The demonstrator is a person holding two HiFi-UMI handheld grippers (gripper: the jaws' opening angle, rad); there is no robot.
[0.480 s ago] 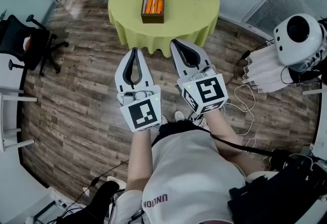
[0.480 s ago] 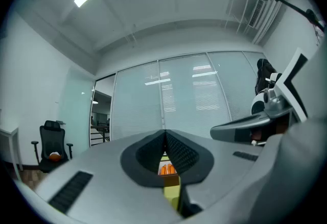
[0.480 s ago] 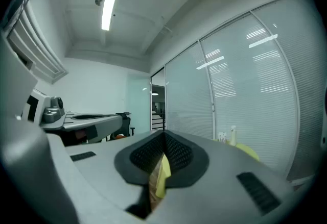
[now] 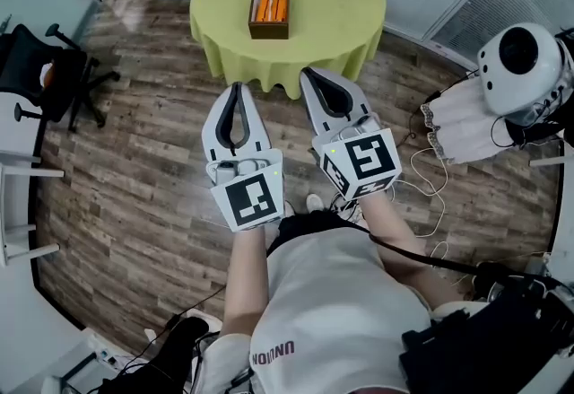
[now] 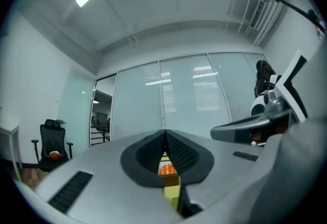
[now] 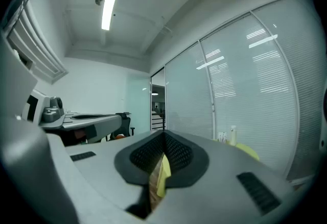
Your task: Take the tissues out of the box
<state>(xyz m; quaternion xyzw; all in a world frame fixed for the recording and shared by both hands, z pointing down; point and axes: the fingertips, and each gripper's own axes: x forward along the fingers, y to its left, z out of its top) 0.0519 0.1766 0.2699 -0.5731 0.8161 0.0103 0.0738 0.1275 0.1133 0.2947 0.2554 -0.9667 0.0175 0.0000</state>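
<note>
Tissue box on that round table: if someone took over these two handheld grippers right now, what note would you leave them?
Left gripper: shut, empty, held over the wooden floor short of the table.
Right gripper: shut, empty, beside it, tips near the tablecloth's edge.
Brown box: open-topped, on the yellow-green round table, with orange contents inside, presumably the tissues.
Done: nothing; the box looks untouched.
Left: step closer, open a gripper, reach in and lift the contents out.
</note>
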